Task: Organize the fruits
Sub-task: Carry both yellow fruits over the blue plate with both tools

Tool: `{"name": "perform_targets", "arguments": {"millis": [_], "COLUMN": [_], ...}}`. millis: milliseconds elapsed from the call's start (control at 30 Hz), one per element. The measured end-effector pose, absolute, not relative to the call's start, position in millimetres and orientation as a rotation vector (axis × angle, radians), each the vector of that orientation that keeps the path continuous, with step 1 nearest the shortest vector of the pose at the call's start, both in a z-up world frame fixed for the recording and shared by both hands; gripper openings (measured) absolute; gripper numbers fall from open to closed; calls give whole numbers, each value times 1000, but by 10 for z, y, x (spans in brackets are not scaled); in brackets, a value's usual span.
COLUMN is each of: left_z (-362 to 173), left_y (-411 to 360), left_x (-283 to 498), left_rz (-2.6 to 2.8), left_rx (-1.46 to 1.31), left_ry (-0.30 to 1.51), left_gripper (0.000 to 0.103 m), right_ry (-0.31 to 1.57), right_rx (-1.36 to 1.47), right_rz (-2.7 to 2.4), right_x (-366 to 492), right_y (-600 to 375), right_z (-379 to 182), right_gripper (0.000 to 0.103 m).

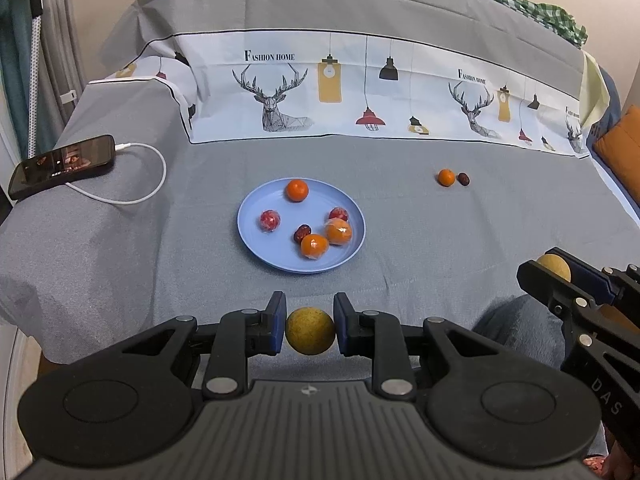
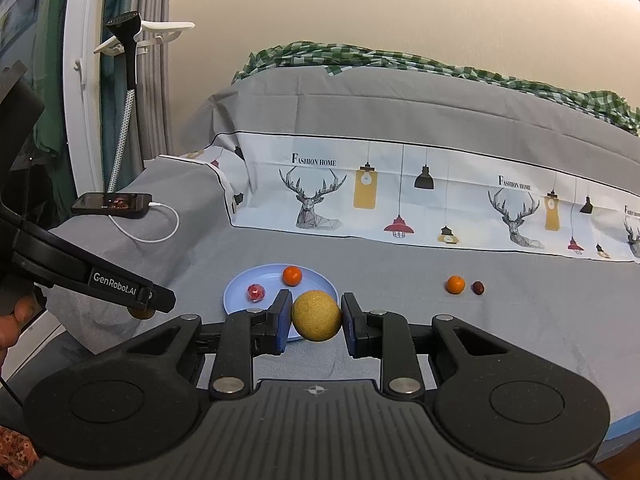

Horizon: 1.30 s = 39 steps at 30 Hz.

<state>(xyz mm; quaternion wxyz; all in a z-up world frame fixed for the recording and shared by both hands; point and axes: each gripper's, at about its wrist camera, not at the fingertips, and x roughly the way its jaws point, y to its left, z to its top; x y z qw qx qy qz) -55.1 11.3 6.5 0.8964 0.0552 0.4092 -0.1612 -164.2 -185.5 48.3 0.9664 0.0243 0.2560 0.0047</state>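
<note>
Home, most likely bedroom or living room. Soft furniture under grey cover (image 1: 400, 12) with printed band (image 1: 360, 92): deer, hanging lamps, words "Fashion Home". Green checked cloth (image 2: 400, 60) bunched along top against plain cream wall (image 2: 360, 0). Phone (image 1: 64, 166) charging on white cable (image 1: 152, 176) on padded arm. Garment steamer (image 2: 128, 40) and grey curtain (image 2: 154, 60) at left edge, perhaps beside window; view warped there. Blue plate (image 1: 256, 240) of fruit on cover.

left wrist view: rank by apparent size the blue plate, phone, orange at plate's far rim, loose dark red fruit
1. blue plate
2. phone, though sitting farther back
3. orange at the plate's far rim
4. loose dark red fruit, smallest, also farther back
</note>
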Motion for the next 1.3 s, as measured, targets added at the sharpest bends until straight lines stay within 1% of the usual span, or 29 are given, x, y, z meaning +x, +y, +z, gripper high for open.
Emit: {"name": "perform_targets", "arguments": {"millis": [767,1000,1300], "left_z": [-53,-190,-380], "left_y": [256,266,105], "left_x": [-311,-8,705], "left_rz": [-270,-249,-268], "left_rx": [86,88,83], "left_ry": [884,931,963], "left_gripper": [28,28,28], "right_ry": [593,647,725], "right_rx": [59,73,74], "right_rz": [64,65,93], "right_x": [-1370,-1098,-465], "right_y": [-1850,-1862,-1843], "right_z": [301,156,-111], "right_gripper": [28,28,28]}}
